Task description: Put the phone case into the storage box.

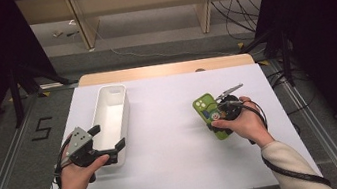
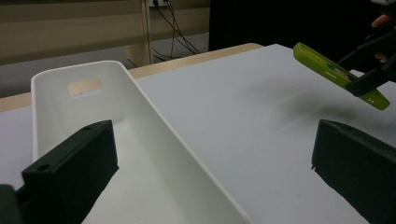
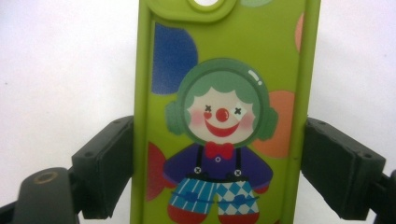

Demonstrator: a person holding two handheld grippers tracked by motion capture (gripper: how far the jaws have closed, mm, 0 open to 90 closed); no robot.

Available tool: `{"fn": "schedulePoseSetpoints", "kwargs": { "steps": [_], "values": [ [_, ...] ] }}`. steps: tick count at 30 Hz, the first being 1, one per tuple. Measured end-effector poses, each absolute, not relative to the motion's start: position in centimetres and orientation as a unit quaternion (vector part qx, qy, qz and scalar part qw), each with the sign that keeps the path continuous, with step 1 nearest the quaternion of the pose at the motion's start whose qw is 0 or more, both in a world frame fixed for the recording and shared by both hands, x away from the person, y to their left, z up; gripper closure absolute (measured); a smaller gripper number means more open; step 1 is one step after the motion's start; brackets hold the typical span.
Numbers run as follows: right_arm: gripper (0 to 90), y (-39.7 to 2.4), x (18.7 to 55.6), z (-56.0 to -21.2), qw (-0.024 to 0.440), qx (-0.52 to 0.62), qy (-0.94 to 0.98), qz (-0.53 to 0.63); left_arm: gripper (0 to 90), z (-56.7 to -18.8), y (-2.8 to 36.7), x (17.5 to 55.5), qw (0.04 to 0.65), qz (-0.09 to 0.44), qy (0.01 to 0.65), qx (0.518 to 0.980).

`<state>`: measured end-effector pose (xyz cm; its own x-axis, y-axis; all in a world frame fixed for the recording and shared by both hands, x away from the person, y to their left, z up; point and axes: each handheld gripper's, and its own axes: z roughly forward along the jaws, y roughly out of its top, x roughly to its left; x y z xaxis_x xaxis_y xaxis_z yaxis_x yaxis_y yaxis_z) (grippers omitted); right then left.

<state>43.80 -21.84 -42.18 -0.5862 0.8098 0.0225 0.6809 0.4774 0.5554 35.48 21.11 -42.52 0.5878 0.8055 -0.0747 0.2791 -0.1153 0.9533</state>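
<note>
White rectangular plastic bin (image 1: pixel 111 119) on left part of white surface (image 1: pixel 174 144), long axis running front to back. Left gripper (image 1: pixel 108 144) at bin's near end — one finger inside bin, other outside over surface. Green clown-printed phone case (image 1: pixel 211 116) well right of bin, raised off surface, tilted, between fingers (image 3: pixel 334 165) of right gripper (image 1: pixel 220 117).

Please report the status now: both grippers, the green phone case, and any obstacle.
Right gripper shut on green phone case, held above the table. Left gripper open, at near end of white bin. Nothing lies between case and bin.
</note>
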Motion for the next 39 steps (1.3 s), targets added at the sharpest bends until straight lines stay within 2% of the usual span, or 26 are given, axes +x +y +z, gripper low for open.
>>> {"fn": "schedulePoseSetpoints", "kwargs": {
  "steps": [39],
  "values": [
    [16.6,-20.8,42.8,-41.8,0.149,0.397,0.821,0.383,0.0,-41.7,19.8,37.1,0.550,0.241,0.377,0.705]
  ]
}}
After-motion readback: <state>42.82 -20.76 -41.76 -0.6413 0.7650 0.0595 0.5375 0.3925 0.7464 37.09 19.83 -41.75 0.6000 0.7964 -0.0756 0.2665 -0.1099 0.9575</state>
